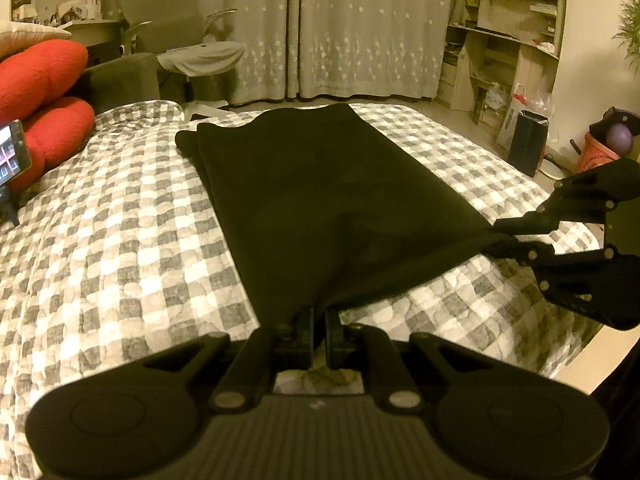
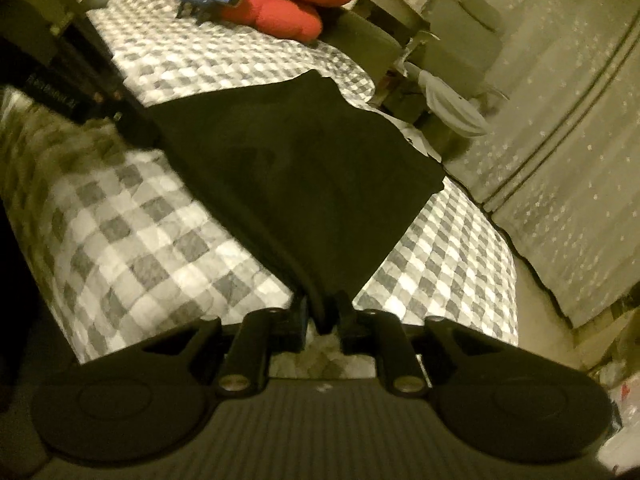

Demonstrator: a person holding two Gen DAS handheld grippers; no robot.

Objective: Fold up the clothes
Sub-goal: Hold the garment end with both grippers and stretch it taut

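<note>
A black garment [image 1: 320, 200] lies lengthwise on the checked bedspread [image 1: 120, 240], folded into a long strip. My left gripper [image 1: 319, 314] is shut on its near left corner. My right gripper [image 1: 500, 234] is shut on the near right corner, and the near hem is stretched between the two and lifted a little off the bed. In the right wrist view the garment [image 2: 288, 168] runs from my right gripper [image 2: 324, 304] across to the left gripper [image 2: 144, 128] at the upper left. The garment's far end rests on the bed.
Red cushions [image 1: 40, 92] and a phone on a stand [image 1: 12, 152] sit at the left of the bed. A grey chair [image 1: 168, 28], star-patterned curtains [image 1: 360, 28] and shelves [image 1: 508, 40] stand beyond. A black bag [image 1: 528, 142] stands on the floor at the right.
</note>
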